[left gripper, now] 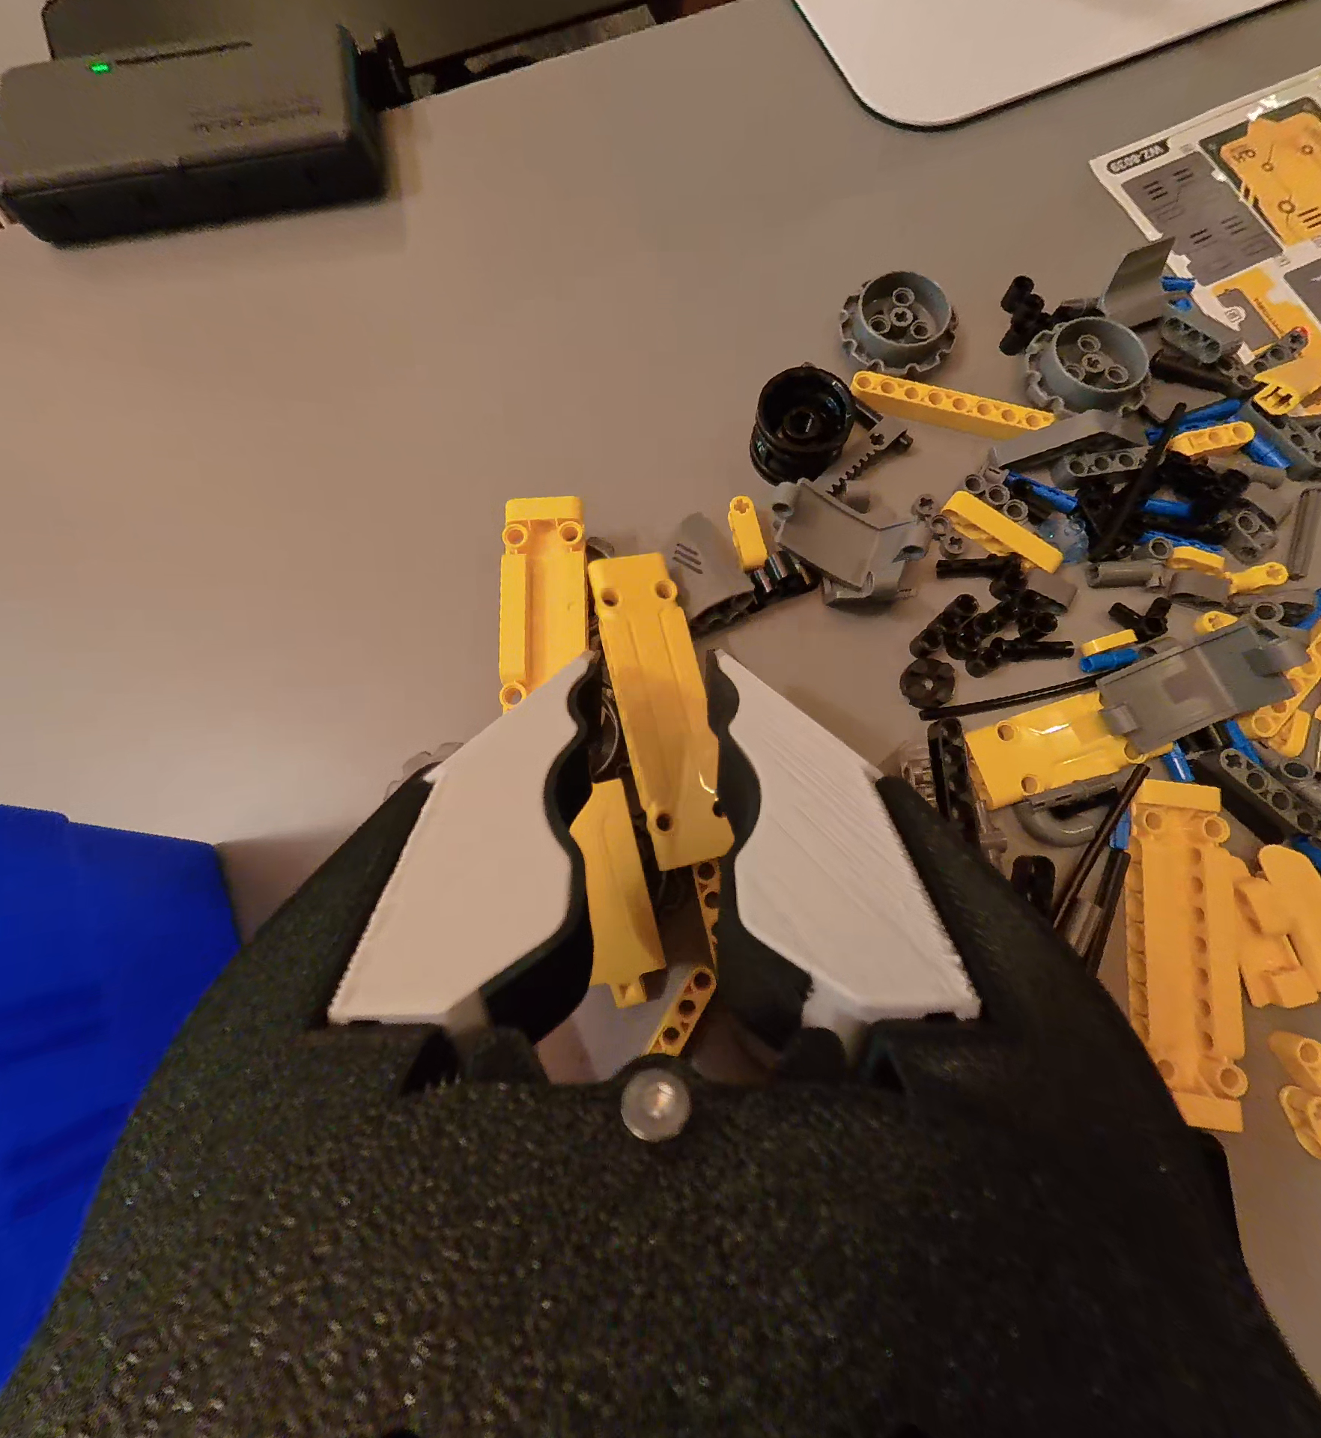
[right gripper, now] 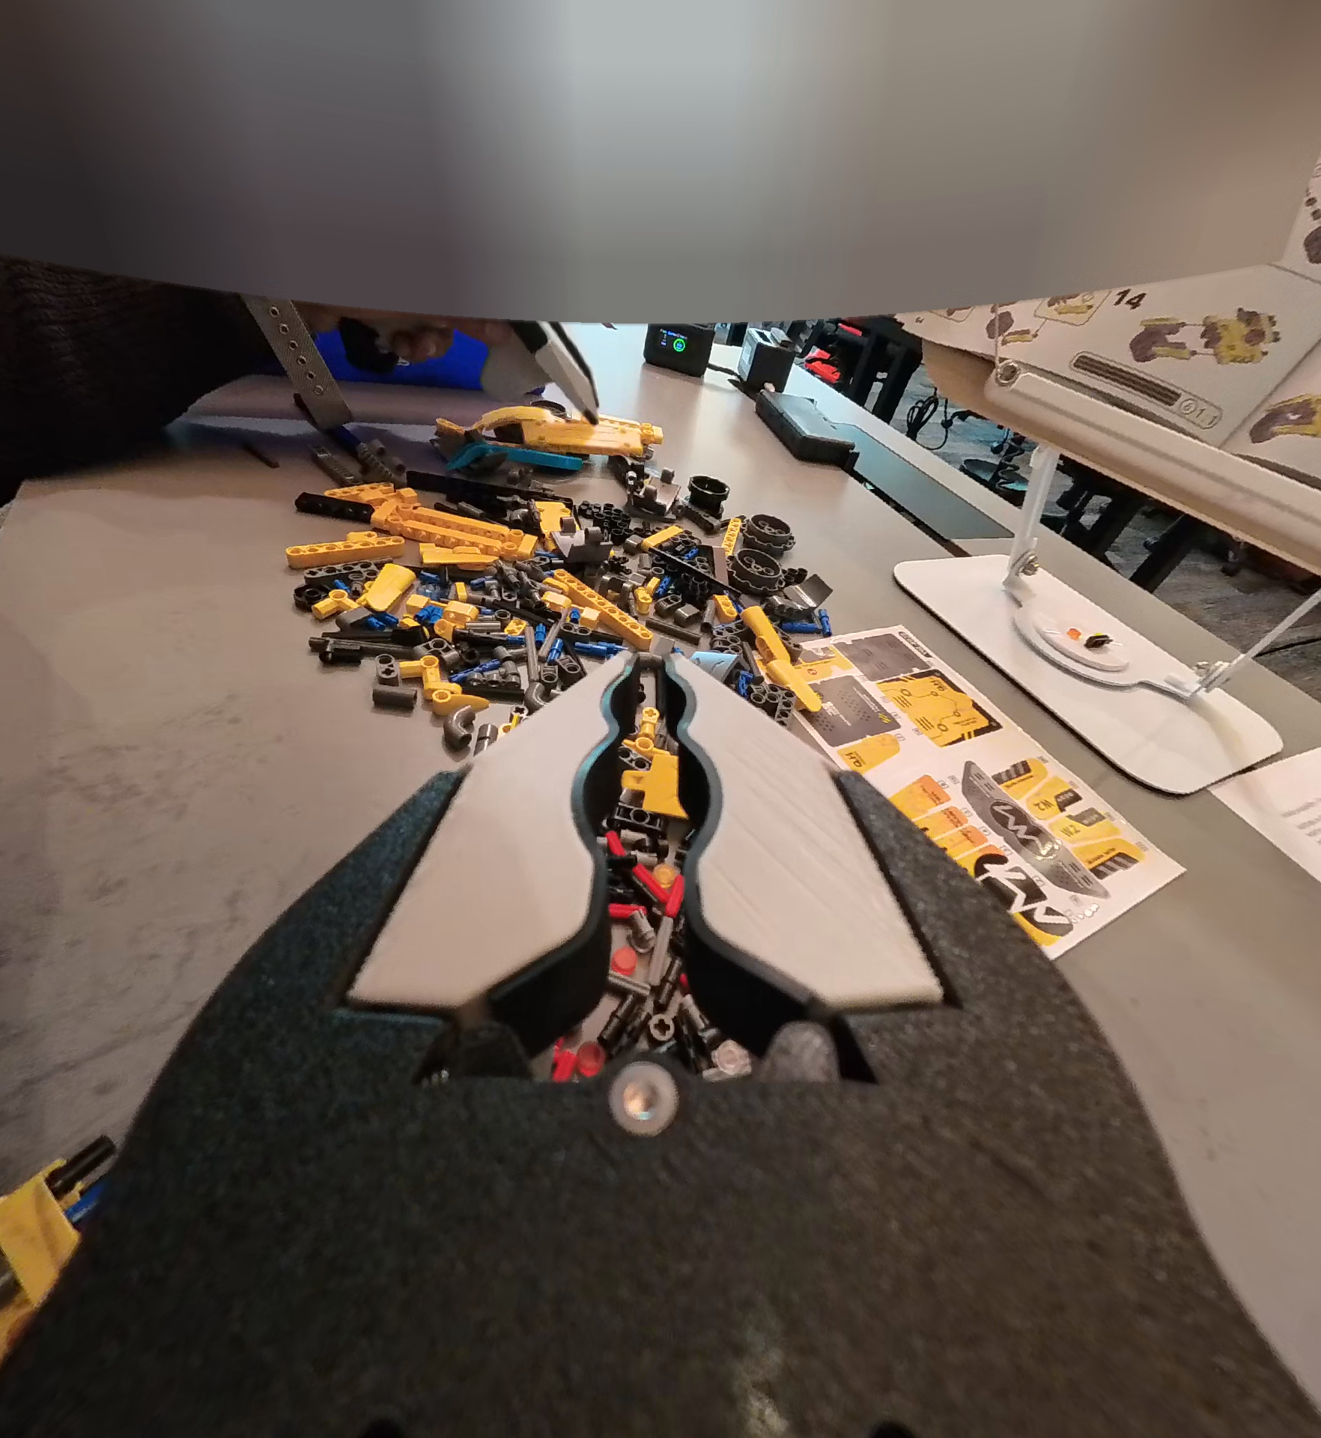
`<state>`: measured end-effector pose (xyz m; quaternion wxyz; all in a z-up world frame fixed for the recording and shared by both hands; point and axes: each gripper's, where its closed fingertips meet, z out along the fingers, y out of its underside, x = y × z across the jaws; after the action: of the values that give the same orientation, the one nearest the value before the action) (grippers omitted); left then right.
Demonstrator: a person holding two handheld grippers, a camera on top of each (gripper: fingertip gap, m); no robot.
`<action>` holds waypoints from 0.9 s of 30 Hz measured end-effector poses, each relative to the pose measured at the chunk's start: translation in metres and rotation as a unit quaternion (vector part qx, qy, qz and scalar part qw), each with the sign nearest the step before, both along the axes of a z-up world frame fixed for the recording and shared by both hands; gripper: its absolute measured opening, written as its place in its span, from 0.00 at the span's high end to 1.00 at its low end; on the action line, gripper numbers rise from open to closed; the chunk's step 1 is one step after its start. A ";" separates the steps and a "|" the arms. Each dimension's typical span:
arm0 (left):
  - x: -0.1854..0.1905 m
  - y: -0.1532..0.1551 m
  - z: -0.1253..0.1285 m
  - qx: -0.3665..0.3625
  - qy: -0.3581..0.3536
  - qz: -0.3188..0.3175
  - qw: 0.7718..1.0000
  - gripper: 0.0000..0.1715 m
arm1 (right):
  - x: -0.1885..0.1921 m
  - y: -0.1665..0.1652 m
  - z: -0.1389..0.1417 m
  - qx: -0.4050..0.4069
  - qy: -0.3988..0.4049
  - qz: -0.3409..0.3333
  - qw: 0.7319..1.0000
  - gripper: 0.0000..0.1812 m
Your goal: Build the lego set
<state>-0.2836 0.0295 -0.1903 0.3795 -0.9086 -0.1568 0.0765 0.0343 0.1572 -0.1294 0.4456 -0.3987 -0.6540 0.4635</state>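
Note:
My left gripper (left gripper: 653, 661) is shut on a partly built yellow panel assembly (left gripper: 661, 700) that rests on the grey table (left gripper: 253, 467). A second yellow panel (left gripper: 541, 591) of it juts out to the left of the fingers. In the right wrist view this gripper's tips (right gripper: 583, 401) pinch the yellow and teal assembly (right gripper: 556, 440) at the far side. My right gripper (right gripper: 651, 657) hovers over the near edge of the loose pile of yellow, black, grey and blue pieces (right gripper: 525, 599). Its fingers are almost together on a small grey piece (right gripper: 661, 645) at the tips.
The pile (left gripper: 1109, 583) spreads right of my left gripper, with a sticker sheet (left gripper: 1264, 194) beyond. A black power brick (left gripper: 175, 140) sits far left, and a blue cloth (left gripper: 58, 1011) near left. A white stand base (right gripper: 1093, 677) carries an instruction booklet (right gripper: 1186, 350). My right fingertips sit around 35 cm from my left ones.

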 end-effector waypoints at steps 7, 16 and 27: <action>-0.007 0.000 0.015 0.037 0.017 0.015 0.999 0.84 | 0.000 0.000 0.000 0.002 -0.001 0.000 1.000 0.97; 0.008 0.007 0.013 0.045 -0.016 -0.022 0.999 0.84 | 0.000 0.002 0.004 0.000 0.009 -0.005 1.000 0.97; 0.041 0.023 0.039 0.115 -0.021 -0.105 0.988 0.85 | 0.001 0.004 0.007 0.001 0.019 -0.009 1.000 0.97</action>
<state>-0.2430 0.0528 -0.1510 0.4842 -0.8717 -0.0758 -0.0013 0.0351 0.1608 -0.1228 0.4626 -0.3957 -0.6421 0.4660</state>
